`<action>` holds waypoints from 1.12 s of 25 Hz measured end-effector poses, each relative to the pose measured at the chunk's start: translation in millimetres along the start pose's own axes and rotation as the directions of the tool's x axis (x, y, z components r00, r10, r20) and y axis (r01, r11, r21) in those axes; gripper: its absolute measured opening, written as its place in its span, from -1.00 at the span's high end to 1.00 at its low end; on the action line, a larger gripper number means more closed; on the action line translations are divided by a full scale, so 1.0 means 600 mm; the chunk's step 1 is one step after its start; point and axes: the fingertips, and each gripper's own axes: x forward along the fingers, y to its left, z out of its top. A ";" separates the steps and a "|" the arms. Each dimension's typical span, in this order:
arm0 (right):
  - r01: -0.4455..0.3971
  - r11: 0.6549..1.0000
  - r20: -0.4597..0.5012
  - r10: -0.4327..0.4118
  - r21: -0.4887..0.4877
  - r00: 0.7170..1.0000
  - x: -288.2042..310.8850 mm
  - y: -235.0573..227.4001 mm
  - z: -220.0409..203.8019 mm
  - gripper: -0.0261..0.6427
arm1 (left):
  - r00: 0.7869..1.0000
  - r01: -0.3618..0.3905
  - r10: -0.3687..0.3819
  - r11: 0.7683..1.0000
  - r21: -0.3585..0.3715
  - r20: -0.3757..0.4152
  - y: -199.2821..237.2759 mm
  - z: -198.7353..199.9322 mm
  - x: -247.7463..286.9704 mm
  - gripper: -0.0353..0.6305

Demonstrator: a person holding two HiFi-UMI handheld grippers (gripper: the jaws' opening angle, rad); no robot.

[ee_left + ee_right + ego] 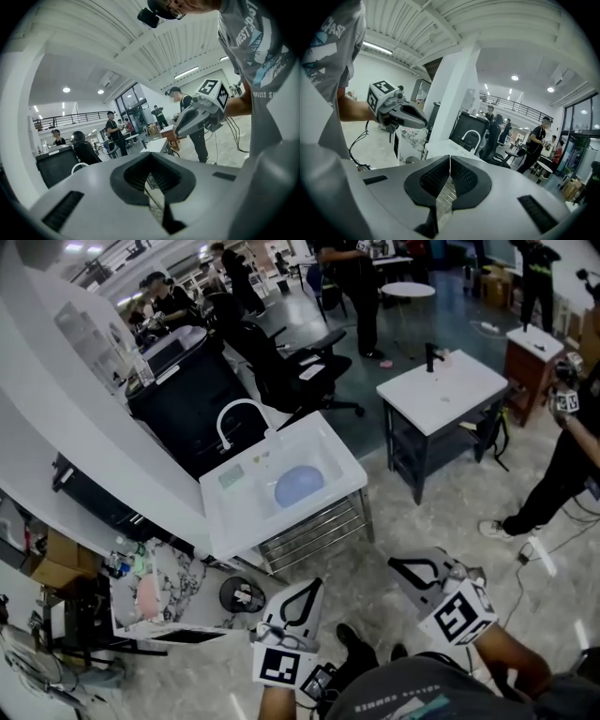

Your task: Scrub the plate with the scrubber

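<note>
Both hands empty here. My left gripper [309, 588] has its jaws pressed together with nothing between them, and my right gripper [397, 565] is the same. The plate [298, 486] lies in the sink [281, 524] basin, well apart from me. What looks like the scrubber [232, 476] sits on the deck near the tap [240, 403]. I'd call this the approach. Next move: reach the sink, open one pair of jaws and take the scrubber.
</note>
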 end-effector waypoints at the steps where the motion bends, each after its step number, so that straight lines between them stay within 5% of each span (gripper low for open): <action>1: 0.005 1.000 -0.008 -0.005 0.003 1.000 0.005 -0.004 -0.002 0.83 | 1.000 0.007 -0.007 1.000 0.001 0.001 0.006 -0.003 0.005 0.89; 28: 0.106 0.994 -0.091 -0.105 0.005 0.990 0.276 -0.091 0.089 0.83 | 0.990 0.113 -0.112 0.994 -0.009 0.084 0.290 -0.104 0.079 0.89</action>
